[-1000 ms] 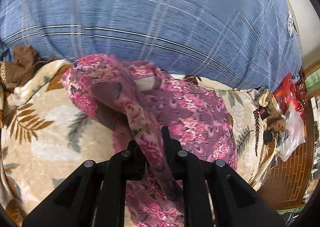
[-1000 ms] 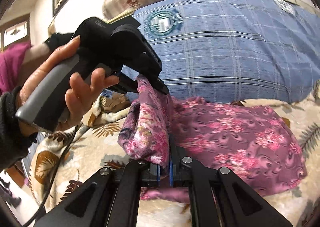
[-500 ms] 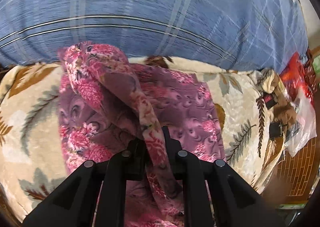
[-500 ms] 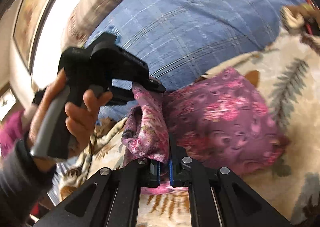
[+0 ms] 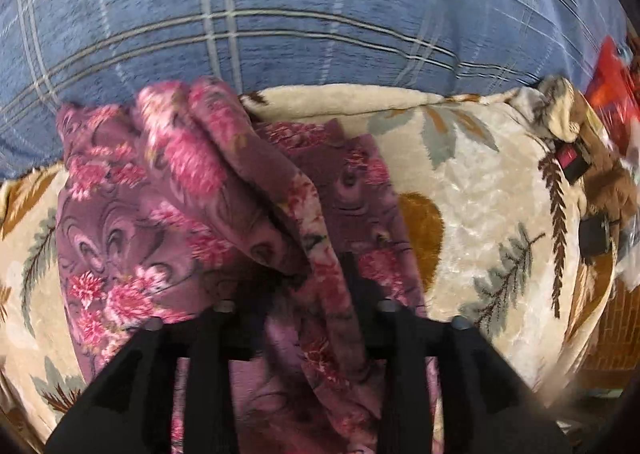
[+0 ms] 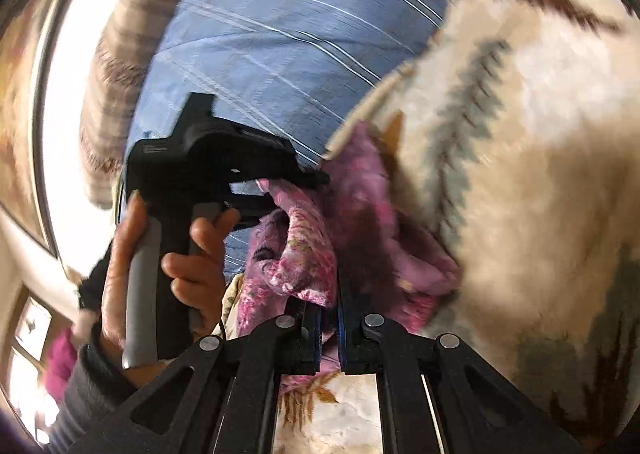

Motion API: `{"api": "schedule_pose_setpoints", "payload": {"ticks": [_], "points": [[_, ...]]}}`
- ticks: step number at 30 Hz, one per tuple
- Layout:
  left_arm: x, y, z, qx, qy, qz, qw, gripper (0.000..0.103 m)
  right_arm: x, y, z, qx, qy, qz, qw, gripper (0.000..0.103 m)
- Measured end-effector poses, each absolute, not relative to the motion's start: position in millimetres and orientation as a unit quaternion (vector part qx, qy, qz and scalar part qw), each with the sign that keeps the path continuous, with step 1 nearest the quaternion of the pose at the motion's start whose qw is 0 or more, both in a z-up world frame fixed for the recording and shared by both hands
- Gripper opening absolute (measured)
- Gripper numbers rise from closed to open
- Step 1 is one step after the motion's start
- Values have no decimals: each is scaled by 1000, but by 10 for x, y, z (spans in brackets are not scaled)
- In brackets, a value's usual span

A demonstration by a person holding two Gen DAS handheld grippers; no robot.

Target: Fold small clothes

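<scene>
Nearest the left wrist camera, the left gripper (image 5: 308,282) points steeply down with its fingers (image 5: 362,294) spread; they have just been opening, and a twisted fold of the pink floral garment (image 5: 224,190) runs slack between them without being pressed. Nearest the right wrist camera, the right gripper (image 6: 329,318) has its fingers (image 6: 310,328) pressed together, pinching an edge of the same garment (image 6: 304,254), which bunches upward from them. Beyond the fingers, the garment lies folded over itself on the cream leaf-patterned blanket (image 5: 480,206) that covers the bed, close to the blanket's far edge. In the right wrist view, a person's hand (image 6: 168,262) grips the handle of the left gripper (image 6: 304,184), whose tips sit at the raised cloth. Farther back, a blue plaid pillow (image 5: 320,14) borders the blanket's far edge. At the blanket's right edge, red packaging (image 5: 612,94) is visible, blurred.
</scene>
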State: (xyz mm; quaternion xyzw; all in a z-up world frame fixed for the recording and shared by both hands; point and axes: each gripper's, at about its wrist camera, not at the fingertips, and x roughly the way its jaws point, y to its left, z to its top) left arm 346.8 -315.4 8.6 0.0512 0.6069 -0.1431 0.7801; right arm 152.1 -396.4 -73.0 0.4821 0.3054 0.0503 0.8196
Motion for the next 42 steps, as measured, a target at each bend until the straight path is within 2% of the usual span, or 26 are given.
{"api": "schedule_pose_setpoints", "payload": {"ticks": [2, 6, 8, 11, 14, 16, 17, 19, 23, 28, 29, 30, 31, 32, 35, 36, 38, 41, 42], "points": [[3427, -3196, 136, 57, 599, -154, 783, 45, 1549, -3974, -821, 488, 324, 42, 809, 5], [3384, -3053, 315, 39, 585, -173, 791, 48, 1550, -3974, -924, 501, 337, 32, 796, 5], [3382, -2859, 419, 27, 574, -166, 801, 56, 1540, -3971, -911, 501, 339, 29, 796, 8], [3418, -2384, 525, 11, 557, -129, 820, 57, 1497, -3965, -839, 489, 343, 15, 802, 12], [3465, -1811, 501, -31, 559, -99, 823, 58, 1298, -4050, -666, 494, 309, -15, 813, 26], [3463, -1523, 434, -59, 565, -90, 818, 58, 1101, -4146, -457, 500, 244, -39, 830, 42], [3460, -1398, 376, -69, 571, -87, 813, 58, 1069, -4175, -354, 495, 218, -46, 840, 46], [3436, -1237, 227, -88, 587, -90, 800, 58, 1282, -4215, -118, 462, 204, -35, 862, 57], [3308, -1197, 50, -120, 599, -112, 784, 58, 2275, -4172, -26, 396, 291, 50, 869, 60], [3221, -1152, 59, -132, 594, -136, 782, 58, 3228, -4001, -393, 319, 412, 46, 852, 60], [3221, -1130, 70, -133, 594, -140, 781, 58, 3338, -3962, -472, 312, 429, 55, 846, 60], [3224, -1110, 88, -131, 592, -140, 783, 58, 3428, -3912, -530, 296, 447, 53, 843, 53], [3228, -1096, 113, -126, 589, -139, 786, 58, 3453, -3876, -508, 272, 442, 44, 853, 18], [3226, -1048, 139, -124, 585, -142, 789, 58, 3458, -3857, -466, 266, 435, 55, 859, 7], [3223, -1048, 159, -117, 571, -143, 800, 58, 3185, -4047, -264, 317, 348, 56, 881, 4], [3236, -1075, 123, -117, 572, -146, 799, 63, 3124, -4145, -285, 336, 336, 40, 879, 4], [3259, -1144, 2, -116, 583, -141, 792, 64, 3094, -4321, -440, 358, 345, -3, 867, 1], [3233, -1195, -70, -121, 583, -138, 792, 65, 3096, -4471, -785, 356, 405, -58, 840, 0], [3217, -1186, -52, -120, 580, -138, 794, 65, 3051, -4562, -849, 389, 402, -46, 827, 0]]}}
